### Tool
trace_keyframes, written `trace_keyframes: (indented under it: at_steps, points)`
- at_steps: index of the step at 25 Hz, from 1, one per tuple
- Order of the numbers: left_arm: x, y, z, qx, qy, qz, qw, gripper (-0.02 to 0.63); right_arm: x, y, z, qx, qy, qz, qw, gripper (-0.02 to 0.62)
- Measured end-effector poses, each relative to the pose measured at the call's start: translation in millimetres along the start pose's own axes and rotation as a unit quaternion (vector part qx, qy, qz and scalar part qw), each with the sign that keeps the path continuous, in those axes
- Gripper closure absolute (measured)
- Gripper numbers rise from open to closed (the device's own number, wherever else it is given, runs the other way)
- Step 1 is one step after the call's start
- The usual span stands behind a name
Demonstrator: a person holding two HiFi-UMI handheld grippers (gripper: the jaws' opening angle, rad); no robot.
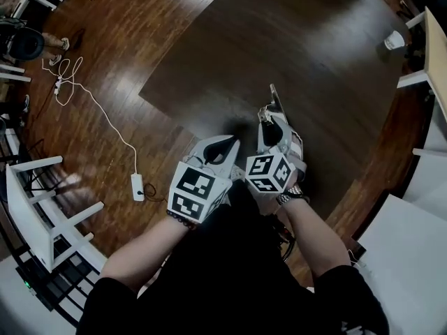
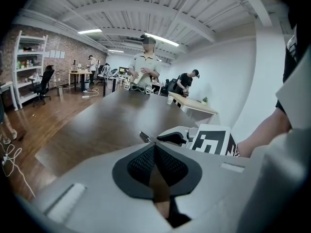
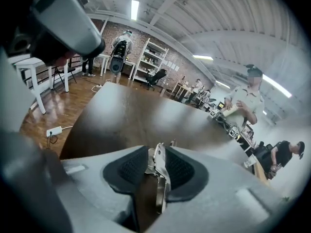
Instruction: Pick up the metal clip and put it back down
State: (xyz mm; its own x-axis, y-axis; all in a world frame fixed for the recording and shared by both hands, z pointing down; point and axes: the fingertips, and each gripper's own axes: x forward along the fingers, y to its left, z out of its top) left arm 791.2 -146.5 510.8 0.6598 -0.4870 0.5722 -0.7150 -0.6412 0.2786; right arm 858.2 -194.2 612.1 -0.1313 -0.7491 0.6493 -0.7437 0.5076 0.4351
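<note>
- Head view: your left gripper (image 1: 225,142) hangs over the dark table (image 1: 293,40), close beside the right one.
- Left gripper view: your left jaws are pressed together with nothing between them.
- Your right gripper (image 1: 269,121) is clamped on the metal clip (image 1: 275,102), which pokes forward past the tips, above the table.
- Right gripper view: the clip stands on edge between the pads.
</note>
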Motion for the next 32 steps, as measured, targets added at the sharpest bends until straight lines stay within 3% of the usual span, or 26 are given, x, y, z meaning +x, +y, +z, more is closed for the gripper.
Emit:
trace_keyframes:
  at_steps: [19, 27, 32]
  points:
    - [20, 19, -1, -0.013, 0.020, 0.020, 0.9995, 0.592, 37, -3, -9, -0.026, 0.020, 0.001, 0.999, 0.506]
    - [20, 19, 12, -0.006, 0.009, 0.019, 0.9998, 0.592, 29, -19, 2, -0.027, 0.007, -0.007, 1.000, 0.597]
    - [16, 19, 24, 0.001, -0.002, 0.022, 0.9998, 0.592, 25, -27, 5, -0.025, 0.006, -0.002, 1.000, 0.598]
